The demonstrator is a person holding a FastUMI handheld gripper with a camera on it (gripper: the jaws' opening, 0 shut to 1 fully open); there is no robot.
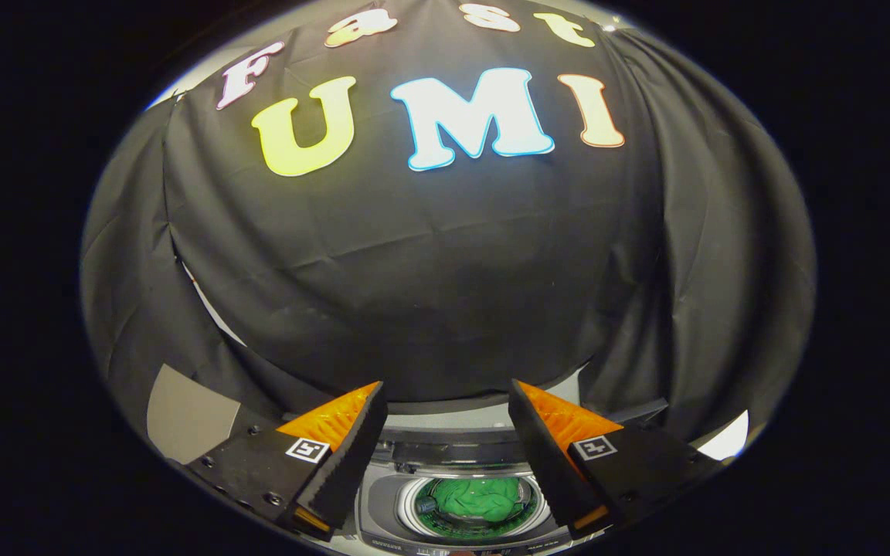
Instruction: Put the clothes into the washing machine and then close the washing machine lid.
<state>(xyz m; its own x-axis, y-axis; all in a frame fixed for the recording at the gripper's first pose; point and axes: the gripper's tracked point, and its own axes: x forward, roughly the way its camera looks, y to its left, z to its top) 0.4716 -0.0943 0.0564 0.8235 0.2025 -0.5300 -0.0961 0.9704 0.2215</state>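
My gripper [445, 401] is open, its two fingers spread wide with nothing between them. Below and between the fingers lies the top-loading washing machine [383, 506], seen from above with its round drum uncovered. A green garment [484, 496] sits bunched inside the drum. The machine's lid [453, 450] stands raised at the back of the opening, just beyond the drum. The gripper hangs well above the machine and touches nothing.
The black cloth wall [429, 278] of the booth hangs right behind the machine. A pale surface [186, 421] shows left of the left finger, and a white patch [727, 436] right of the right finger.
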